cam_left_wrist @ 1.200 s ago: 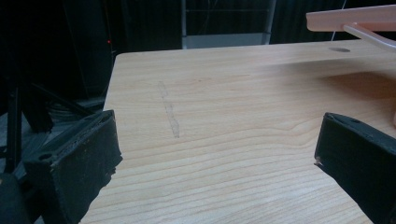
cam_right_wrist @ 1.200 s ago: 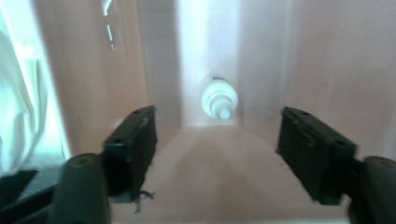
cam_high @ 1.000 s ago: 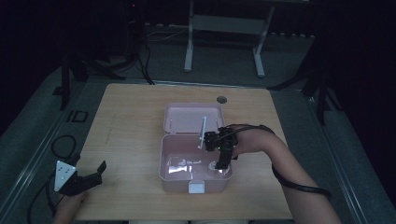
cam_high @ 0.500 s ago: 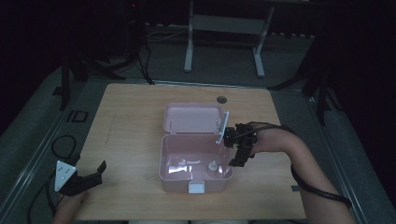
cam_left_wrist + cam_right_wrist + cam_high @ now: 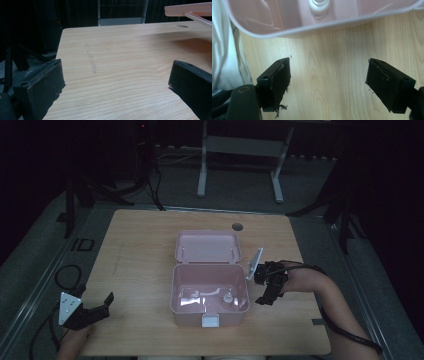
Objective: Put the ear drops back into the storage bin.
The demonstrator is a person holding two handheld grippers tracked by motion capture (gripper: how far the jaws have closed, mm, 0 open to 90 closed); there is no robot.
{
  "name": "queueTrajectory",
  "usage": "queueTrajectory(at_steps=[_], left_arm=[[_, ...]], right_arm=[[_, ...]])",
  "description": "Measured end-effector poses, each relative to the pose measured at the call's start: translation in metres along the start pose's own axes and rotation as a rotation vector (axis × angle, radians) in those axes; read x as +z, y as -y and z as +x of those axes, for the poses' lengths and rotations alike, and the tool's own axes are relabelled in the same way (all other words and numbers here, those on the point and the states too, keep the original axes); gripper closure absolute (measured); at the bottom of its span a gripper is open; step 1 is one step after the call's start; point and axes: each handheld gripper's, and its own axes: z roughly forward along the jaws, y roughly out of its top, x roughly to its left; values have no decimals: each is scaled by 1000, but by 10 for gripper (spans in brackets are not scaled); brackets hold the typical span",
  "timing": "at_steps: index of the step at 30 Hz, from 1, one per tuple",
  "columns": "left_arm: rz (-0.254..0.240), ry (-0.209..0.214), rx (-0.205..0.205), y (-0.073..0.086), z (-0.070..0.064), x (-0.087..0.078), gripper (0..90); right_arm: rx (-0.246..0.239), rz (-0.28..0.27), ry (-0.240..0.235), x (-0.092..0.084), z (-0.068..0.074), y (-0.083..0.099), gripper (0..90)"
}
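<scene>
Having drawn out of the open pink box [image 5: 210,292] mid-table, the right gripper [image 5: 265,289] now hovers just beside its right wall, jaws wide and empty, forearm angled in; left gripper [image 5: 82,312] unchanged, agape

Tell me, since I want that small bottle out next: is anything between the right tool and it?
Yes. The right tool sits outside the pink box, so the box's right wall stands between it and the small bottle inside. From above, the box is open.
</scene>
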Motion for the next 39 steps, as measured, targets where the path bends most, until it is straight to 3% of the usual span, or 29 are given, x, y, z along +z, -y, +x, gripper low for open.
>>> queueTrajectory(at_steps=[12,16,23,27,35,39], left_arm=[[0,1,0,0,0,0,3],[0,1,1,0,0,0,4],[0,2,1,0,0,0,3],[1,1,2,0,0,0,3],[0,2,1,0,0,-1,4],[0,2,1,0,0,0,4]], right_arm=[[63,-75,23,37,-6,23,189],[89,-154,27,49,-7,33,189],[117,-174,16,65,-6,47,189],[166,-235,17,74,-8,61,174],[263,-300,42,89,-8,88,172],[302,-378,58,92,-5,100,161]])
